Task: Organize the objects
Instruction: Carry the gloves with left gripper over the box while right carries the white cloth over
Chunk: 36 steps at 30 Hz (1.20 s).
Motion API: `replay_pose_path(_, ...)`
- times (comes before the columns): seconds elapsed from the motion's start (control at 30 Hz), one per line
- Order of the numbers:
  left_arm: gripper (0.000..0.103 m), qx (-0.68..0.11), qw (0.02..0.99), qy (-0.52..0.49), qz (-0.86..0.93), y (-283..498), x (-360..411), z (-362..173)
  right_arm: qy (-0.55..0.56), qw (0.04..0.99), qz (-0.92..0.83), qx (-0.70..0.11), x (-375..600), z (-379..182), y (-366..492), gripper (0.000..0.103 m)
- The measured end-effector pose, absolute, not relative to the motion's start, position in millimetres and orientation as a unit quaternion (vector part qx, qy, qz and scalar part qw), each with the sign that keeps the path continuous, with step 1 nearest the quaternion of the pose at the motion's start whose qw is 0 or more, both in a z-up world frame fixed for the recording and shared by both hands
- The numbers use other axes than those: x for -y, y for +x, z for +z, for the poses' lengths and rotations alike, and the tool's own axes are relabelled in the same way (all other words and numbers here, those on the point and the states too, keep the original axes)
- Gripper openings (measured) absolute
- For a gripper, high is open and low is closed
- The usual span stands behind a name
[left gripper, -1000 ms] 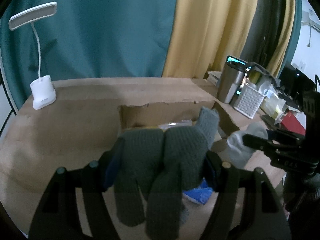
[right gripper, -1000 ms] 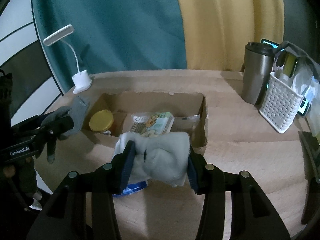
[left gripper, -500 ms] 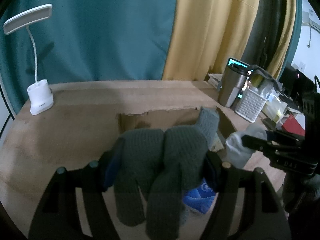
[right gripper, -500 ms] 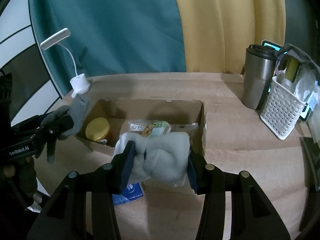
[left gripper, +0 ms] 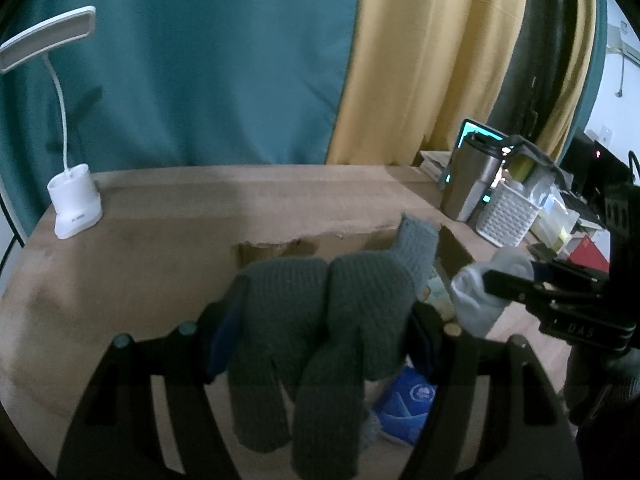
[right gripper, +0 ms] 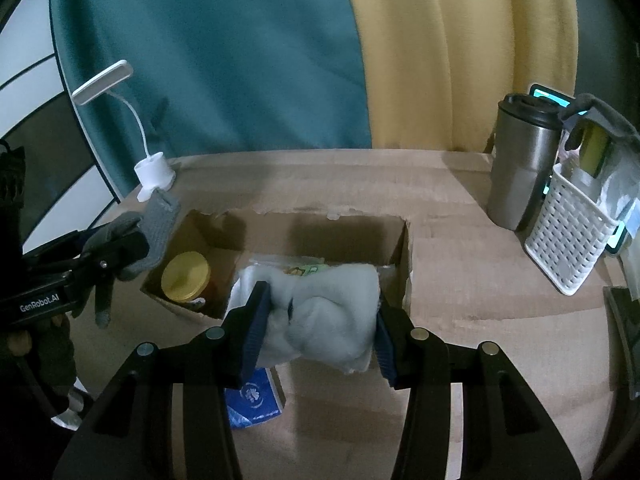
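Compared with a second ago, the left wrist view sits slightly farther back: the desk lamp [left gripper: 74, 200] and cardboard box [right gripper: 394, 258] appear lower and farther off. Both grips are unchanged. The left gripper [left gripper: 320, 332] is clamped on the dark grey knit glove [left gripper: 320, 320], held above the box's near-left corner. The right gripper [right gripper: 318, 326] is clenched on a pale grey sock bundle [right gripper: 328, 316] over the box's front edge. Inside the box: a yellow-lidded jar [right gripper: 185, 276] and a packet. A blue packet [right gripper: 250, 398] lies on the table in front. A steel tumbler [right gripper: 520, 164] and white basket [right gripper: 568, 240] stand right, well apart.
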<state>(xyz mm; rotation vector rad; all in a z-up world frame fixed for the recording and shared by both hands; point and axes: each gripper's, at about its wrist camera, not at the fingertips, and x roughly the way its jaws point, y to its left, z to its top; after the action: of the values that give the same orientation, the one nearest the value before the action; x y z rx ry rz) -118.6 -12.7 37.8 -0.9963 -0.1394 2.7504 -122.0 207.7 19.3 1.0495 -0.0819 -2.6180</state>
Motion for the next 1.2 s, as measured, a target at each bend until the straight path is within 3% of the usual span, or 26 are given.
replay_pose_path(1.2, 0.071, 0.053, 0.104, -0.342, 0.932, -168.3, 14.8, 24.3, 0.368, 0.142, -0.918, 0.042, -211.4, 14.9, -174.4, 0.05)
